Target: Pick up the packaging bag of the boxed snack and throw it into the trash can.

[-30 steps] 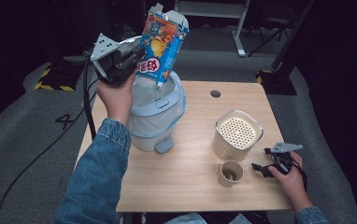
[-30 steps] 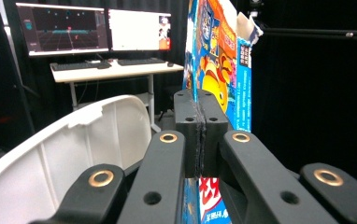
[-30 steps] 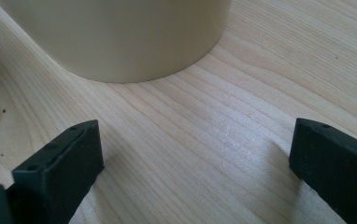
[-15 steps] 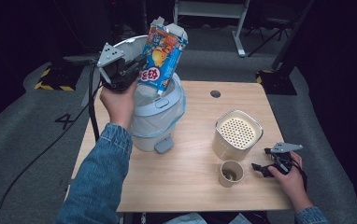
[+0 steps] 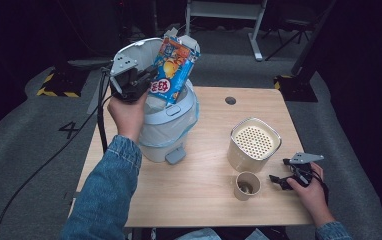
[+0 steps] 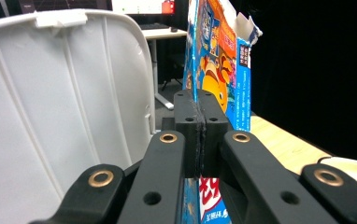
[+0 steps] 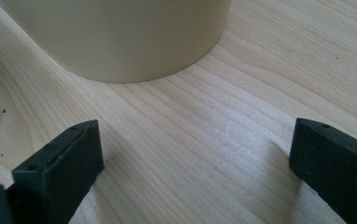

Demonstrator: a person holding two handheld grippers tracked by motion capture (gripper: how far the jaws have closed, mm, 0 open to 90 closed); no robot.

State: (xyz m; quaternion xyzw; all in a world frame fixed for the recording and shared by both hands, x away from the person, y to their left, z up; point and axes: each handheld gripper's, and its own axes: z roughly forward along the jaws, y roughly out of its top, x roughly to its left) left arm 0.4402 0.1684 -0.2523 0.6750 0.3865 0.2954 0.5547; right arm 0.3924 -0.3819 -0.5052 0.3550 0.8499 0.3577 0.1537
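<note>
Item: snack box (image 5: 171, 67), pinched by the left gripper (image 5: 138, 84), lowered since a second ago; bottom edge now inside the open bin (image 5: 171, 127) — release is judged imminent. Right gripper (image 5: 285, 176): spread, rested on bench (image 5: 204, 200).

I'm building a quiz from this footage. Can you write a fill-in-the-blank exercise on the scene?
1. The left gripper is shut on a blue snack ____.
2. The bin has its lid standing ____.
3. The right gripper rests on the table with its jaws ____.
4. The paper cup stands beside the perforated ____.

Missing words: bag; open; open; canister
</note>
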